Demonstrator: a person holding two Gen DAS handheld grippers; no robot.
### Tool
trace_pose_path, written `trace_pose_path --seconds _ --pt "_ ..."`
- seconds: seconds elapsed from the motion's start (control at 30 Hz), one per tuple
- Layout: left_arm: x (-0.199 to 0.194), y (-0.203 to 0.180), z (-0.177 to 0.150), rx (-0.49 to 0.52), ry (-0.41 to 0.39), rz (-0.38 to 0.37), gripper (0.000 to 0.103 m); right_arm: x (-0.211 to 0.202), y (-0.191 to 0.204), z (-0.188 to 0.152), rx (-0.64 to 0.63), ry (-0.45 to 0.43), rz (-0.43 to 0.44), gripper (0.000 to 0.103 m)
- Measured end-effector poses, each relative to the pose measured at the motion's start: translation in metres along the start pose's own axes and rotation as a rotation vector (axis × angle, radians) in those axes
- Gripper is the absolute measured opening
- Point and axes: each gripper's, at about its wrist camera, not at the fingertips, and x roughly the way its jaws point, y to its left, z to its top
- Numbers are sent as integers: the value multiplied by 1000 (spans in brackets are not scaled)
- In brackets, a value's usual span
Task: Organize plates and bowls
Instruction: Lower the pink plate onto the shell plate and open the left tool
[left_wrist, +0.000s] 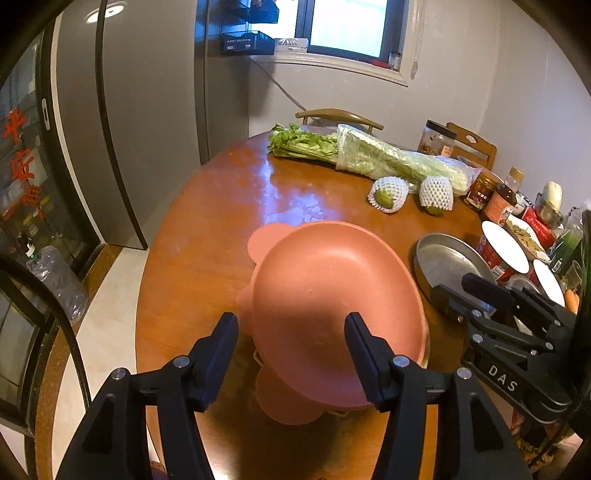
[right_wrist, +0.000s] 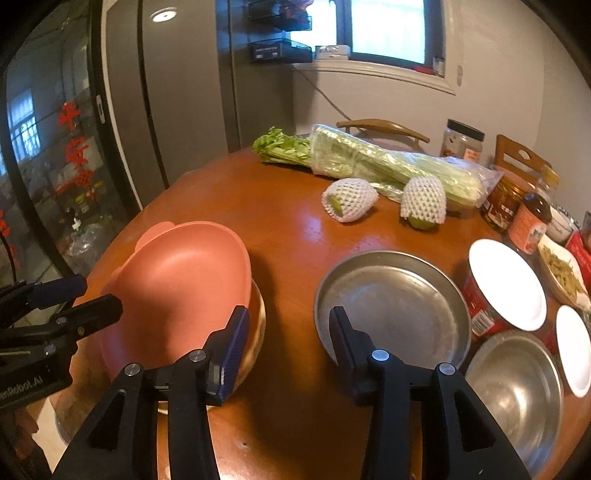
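Observation:
A pink bowl with ear-shaped handles (left_wrist: 332, 295) sits stacked on a gold-rimmed dish on the round wooden table (left_wrist: 207, 229); it also shows in the right wrist view (right_wrist: 177, 291). My left gripper (left_wrist: 291, 354) is open, its fingers straddling the bowl's near rim. My right gripper (right_wrist: 288, 347) is open and empty, between the pink bowl and a flat steel plate (right_wrist: 391, 306). A steel bowl (right_wrist: 517, 395) and two white-topped red bowls (right_wrist: 506, 284) stand to the right. The steel plate also shows in the left wrist view (left_wrist: 447, 258).
Bagged celery (right_wrist: 369, 158), two net-wrapped fruits (right_wrist: 349, 199), jars and sauce bottles (right_wrist: 528, 221) crowd the table's far right. Wooden chairs (right_wrist: 384, 127) stand behind. A grey fridge (left_wrist: 147, 110) stands to the left.

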Motion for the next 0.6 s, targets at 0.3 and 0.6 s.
trace_pose_path --seconds 0.3,0.6 --pt "-6 -31 11 53 -23 -41 61 -31 -20 -16 89 -26 -10 49" --pt "0 -83 31 156 -33 -103 61 -55 -50 -36 202 -19 -19 52"
